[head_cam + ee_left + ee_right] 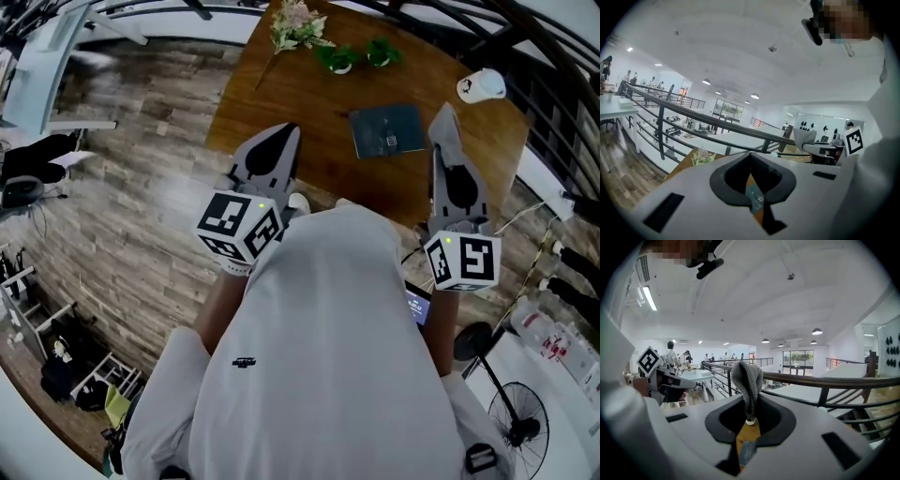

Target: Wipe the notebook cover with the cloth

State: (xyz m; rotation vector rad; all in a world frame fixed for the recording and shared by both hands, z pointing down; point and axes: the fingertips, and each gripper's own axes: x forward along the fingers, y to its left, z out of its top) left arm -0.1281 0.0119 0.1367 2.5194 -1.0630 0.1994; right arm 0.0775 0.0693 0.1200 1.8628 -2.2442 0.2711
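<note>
- The notebook (387, 130) is lying on the table (281, 103), right of centre.
- A flower bunch (295, 26) is lying at the far edge, left of two potted plants (337, 58).
- The left gripper (291, 129) is hanging left of the notebook, and the right gripper (443, 112) just right of it.
- The cloth (746, 376) is sitting between the right gripper's jaws.
- A fan (518, 419) is standing on the floor, near right.

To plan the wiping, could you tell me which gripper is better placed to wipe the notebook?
Right: the right gripper is shut on the grey cloth, beside the notebook on the table. The left gripper is shut, holding nothing.
</note>
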